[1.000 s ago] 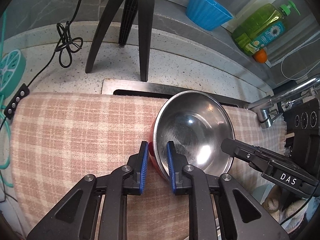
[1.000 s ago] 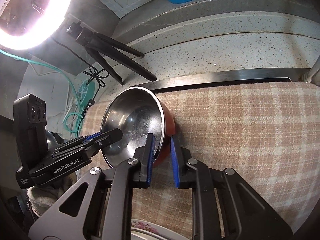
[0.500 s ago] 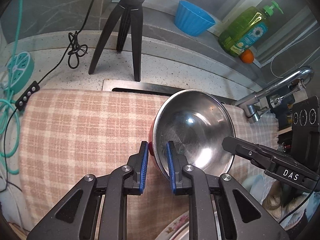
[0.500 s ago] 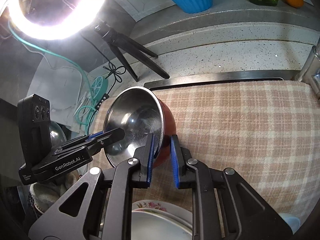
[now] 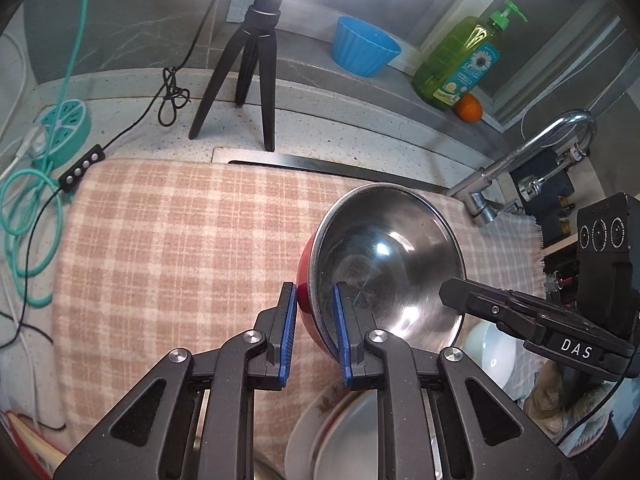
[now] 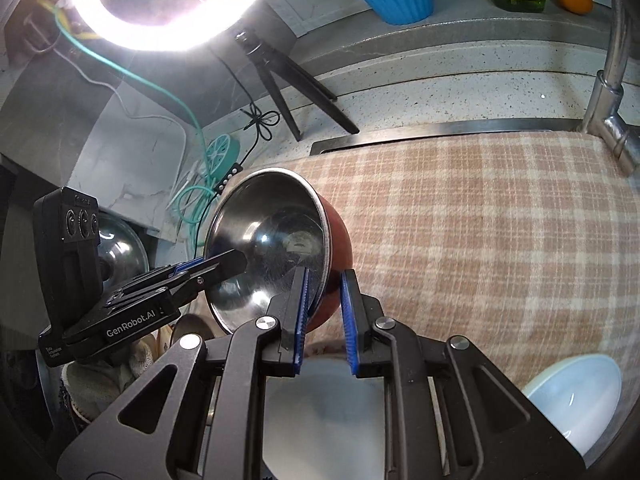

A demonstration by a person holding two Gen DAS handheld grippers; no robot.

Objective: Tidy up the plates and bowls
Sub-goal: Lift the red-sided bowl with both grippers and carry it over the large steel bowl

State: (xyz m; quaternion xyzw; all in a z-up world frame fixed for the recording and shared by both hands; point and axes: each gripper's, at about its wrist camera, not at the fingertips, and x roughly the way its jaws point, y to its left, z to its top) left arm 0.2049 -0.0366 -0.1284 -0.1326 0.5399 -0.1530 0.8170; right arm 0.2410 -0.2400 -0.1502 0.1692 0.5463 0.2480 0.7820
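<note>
A steel bowl with a red outside (image 5: pixel 384 268) (image 6: pixel 272 248) hangs tilted above the checked cloth (image 5: pixel 180 248) (image 6: pixel 480 240). My left gripper (image 5: pixel 314 300) is shut on its rim at one side, one blue pad inside and one on the red wall. My right gripper (image 6: pixel 324 284) is shut on the opposite rim the same way. Each view shows the other gripper's finger reaching into the bowl. Beneath lie a flowered plate with a white dish on it (image 5: pixel 340 424) (image 6: pixel 328 412) and a white bowl (image 5: pixel 492 352) (image 6: pixel 576 396).
A black tripod (image 5: pixel 248 68) under a ring light (image 6: pixel 168 4), a blue ribbed cup (image 5: pixel 364 52), a green soap bottle (image 5: pixel 460 64) and an orange (image 5: pixel 469 107) stand at the back. A faucet (image 5: pixel 532 152) rises at the right. Cables and a teal puck (image 5: pixel 64 128) lie left.
Both grippers have lifted the bowl up and back from the cloth; the plates and white bowl below have come into view, along with more of the back ledge and the ring light.
</note>
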